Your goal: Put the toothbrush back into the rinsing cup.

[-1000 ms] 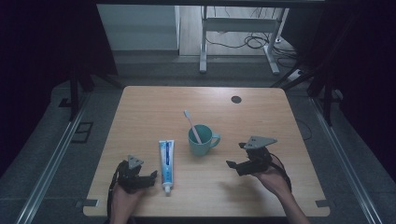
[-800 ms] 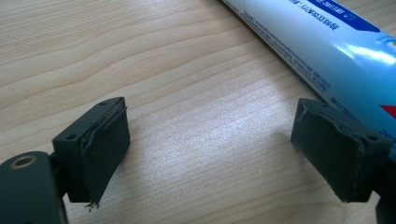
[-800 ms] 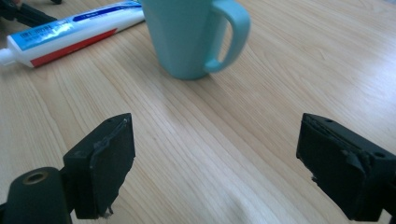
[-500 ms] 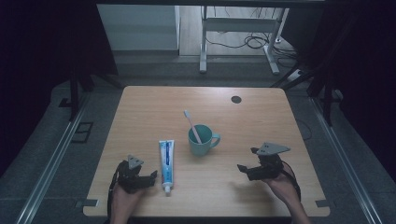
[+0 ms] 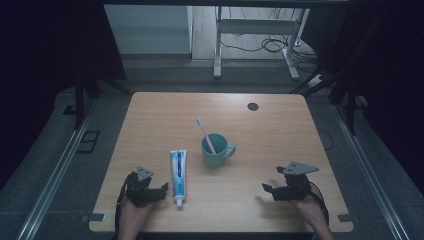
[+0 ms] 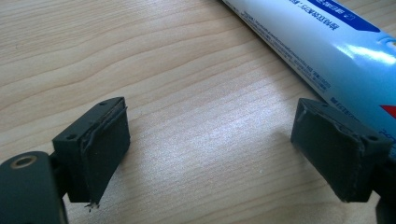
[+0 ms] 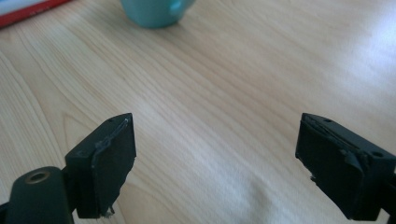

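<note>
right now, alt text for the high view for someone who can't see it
A wooden table holds a teal mug with a toothbrush in it, a toothpaste tube lying to its left. The left gripper and right gripper rest open near the front edge.

toothpaste tube just beside left claw, mug mid-table, bare wood around right claw

Dim room; wooden table on grey floor; metal desk frame, cables behind

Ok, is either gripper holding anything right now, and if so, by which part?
Nothing is held. The left gripper is open beside the toothpaste tube, and the right gripper is open over bare table.
</note>
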`<state>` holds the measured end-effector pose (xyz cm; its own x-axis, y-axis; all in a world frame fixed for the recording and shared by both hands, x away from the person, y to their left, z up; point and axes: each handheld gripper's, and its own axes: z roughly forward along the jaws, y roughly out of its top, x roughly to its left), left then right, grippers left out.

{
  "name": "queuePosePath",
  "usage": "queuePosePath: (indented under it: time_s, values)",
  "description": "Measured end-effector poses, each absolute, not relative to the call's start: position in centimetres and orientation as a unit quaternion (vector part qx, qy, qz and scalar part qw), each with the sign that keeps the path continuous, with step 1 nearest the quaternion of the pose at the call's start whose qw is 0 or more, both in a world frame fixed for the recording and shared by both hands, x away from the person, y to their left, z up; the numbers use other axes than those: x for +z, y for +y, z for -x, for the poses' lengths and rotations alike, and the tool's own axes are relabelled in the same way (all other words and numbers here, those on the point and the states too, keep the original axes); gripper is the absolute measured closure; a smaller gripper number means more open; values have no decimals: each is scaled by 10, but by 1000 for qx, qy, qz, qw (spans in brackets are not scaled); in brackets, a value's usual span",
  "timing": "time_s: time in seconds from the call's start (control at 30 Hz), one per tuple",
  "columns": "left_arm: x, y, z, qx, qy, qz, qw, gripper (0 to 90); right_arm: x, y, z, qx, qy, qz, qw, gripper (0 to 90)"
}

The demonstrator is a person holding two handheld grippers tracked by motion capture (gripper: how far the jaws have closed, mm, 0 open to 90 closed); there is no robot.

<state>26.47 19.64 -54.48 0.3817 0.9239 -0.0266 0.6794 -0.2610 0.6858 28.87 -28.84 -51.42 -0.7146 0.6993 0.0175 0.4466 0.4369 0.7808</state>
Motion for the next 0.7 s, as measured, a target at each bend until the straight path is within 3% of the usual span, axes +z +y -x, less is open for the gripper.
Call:
queuePosePath:
  time_s: [0.7]
  values:
    - [-545, 197, -265, 194, 519, -771, 313, 117, -542, -295, -281, 368, 848, -353, 148, 135]
